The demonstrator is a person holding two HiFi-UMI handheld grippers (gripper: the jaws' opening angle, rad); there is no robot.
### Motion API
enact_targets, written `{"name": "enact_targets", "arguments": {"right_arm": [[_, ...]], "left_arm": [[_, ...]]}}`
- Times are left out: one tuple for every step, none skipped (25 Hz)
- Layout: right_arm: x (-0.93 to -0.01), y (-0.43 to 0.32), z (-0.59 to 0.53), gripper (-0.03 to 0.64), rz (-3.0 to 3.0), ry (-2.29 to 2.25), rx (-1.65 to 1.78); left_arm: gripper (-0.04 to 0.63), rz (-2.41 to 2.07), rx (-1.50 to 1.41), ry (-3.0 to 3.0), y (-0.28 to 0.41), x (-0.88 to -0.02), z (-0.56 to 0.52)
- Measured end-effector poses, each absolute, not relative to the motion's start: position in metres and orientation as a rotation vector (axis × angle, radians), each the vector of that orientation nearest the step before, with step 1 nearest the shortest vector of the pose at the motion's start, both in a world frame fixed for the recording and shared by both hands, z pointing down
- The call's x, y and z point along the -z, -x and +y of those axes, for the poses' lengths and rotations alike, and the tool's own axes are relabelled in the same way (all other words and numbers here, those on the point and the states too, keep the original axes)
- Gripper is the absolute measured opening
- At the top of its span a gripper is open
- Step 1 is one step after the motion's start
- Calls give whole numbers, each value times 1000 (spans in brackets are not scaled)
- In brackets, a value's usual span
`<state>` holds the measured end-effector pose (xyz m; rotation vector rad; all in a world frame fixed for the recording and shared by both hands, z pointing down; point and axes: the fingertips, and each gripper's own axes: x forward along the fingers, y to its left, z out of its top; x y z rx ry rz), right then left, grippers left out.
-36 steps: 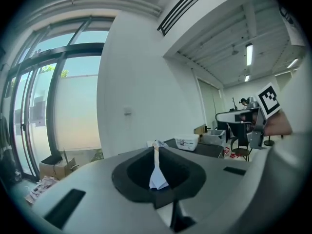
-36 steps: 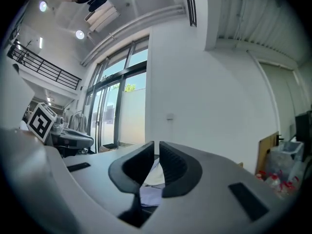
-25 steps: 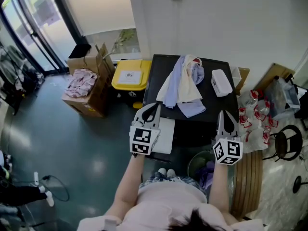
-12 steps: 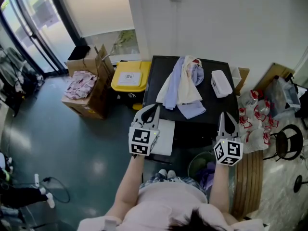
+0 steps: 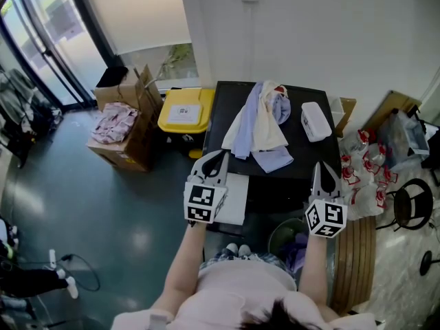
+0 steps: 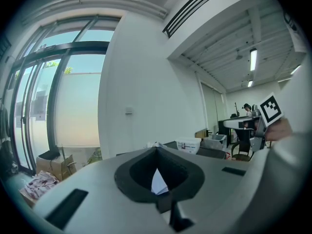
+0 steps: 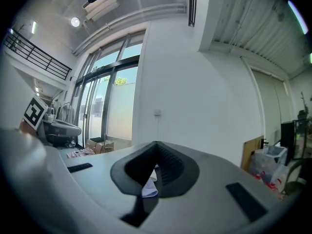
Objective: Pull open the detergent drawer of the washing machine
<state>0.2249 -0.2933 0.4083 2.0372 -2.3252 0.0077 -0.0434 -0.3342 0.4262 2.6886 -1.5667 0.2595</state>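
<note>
The room has a glossy dark grey-green floor [image 5: 124,212], a plain white wall [image 5: 330,33] and tall black-framed glass doors [image 5: 48,40] at the left. Against the wall stands one black-topped washing machine [image 5: 306,146], seen from above. Its white rectangular detergent drawer [image 5: 237,194] juts out of the machine's front at the left corner, just beside the left gripper's marker cube.

On the machine's top lie one heap of pale blue, cream and white clothes [image 5: 261,122] and one white lidded plastic box [image 5: 315,119], apart from each other. Left of the machine is one yellow-lidded bin [image 5: 184,108]; the white label on its lid is too small to read. Beyond it are two brown cardboard boxes [image 5: 134,139], the nearer one with a pink patterned cloth [image 5: 113,119] lying in it. One round green tub [image 5: 285,234] stands in front of the machine by the person's feet, and one black round stool [image 5: 411,201] is at the right.

The left gripper [image 5: 220,155] and the right gripper [image 5: 322,163] are both held over the machine's front edge, fingers closed together with nothing between them. Each carries one black-and-white marker cube. No writing is legible anywhere.
</note>
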Motion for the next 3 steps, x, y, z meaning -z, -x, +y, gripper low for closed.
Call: {"name": "enact_targets", "arguments": {"right_arm": [[-408, -226, -294, 14, -2323, -2038, -11], [-408, -228, -295, 14, -2321, -2039, -13], [-408, -229, -295, 14, -2319, -2041, -16]], "left_arm": [[26, -1567, -262, -2684, 43, -427, -335], [26, -1567, -266, -2677, 43, -428, -336], [26, -1568, -272, -2671, 43, -429, -336]]}}
